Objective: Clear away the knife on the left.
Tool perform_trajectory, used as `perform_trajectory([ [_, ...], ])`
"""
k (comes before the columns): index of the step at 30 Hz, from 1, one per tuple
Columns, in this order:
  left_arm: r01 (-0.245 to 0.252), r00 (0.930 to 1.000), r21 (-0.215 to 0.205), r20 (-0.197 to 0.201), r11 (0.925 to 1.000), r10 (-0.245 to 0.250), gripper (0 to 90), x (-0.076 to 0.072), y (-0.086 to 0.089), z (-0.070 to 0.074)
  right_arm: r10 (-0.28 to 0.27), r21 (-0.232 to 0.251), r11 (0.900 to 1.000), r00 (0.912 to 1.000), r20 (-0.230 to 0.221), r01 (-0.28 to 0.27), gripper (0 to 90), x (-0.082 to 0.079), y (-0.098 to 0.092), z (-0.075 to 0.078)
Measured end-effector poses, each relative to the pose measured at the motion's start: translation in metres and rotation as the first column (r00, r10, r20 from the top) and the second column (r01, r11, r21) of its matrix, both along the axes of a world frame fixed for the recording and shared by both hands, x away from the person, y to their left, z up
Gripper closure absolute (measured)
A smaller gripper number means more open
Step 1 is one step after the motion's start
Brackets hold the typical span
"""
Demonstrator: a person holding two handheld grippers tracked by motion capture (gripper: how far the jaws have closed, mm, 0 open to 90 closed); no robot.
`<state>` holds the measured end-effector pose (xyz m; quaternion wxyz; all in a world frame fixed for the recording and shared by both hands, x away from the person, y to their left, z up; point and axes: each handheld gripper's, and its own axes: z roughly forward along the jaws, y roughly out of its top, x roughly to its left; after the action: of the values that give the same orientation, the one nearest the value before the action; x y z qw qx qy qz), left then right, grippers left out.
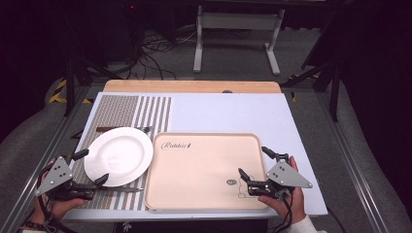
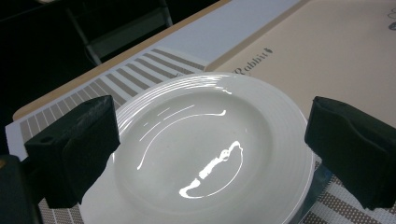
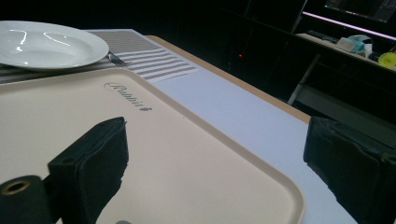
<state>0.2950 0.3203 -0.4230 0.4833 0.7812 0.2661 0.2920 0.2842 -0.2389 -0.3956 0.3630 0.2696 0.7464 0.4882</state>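
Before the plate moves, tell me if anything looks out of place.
One thing: cutlery lies half hidden under the plate, tips poking out at its far rim and near rim. Nothing spilled or broken.

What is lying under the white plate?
The white plate rests on a striped placemat. A fork sticks out at its far edge, a dark utensil at its near edge. How far they reach under the plate is hidden.

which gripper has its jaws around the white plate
The left gripper: its open jaws straddle the white plate. The right gripper is open over the beige tray corner.
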Motion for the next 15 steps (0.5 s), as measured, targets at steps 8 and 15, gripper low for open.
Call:
perform_trajectory([
  [8, 0.010, 0.9999, 0.007, -0.009, 0.9999, -0.009, 4.3, -0.0050, 0.0004, -0.0005, 0.004, 0.000, 1.000, 1.0000, -0.004, -0.004, 7.7, -0.0018, 0.0027, -0.0002],
  [15, -0.009, 0.9989, 0.029, -0.045, 0.9995, 0.011, 5.4, -0.0083, 0.0074, -0.0030, 0.015, 0.004, 1.000, 0.9999, -0.001, -0.015, 7.7, 0.0058, 0.0059, 0.0018],
])
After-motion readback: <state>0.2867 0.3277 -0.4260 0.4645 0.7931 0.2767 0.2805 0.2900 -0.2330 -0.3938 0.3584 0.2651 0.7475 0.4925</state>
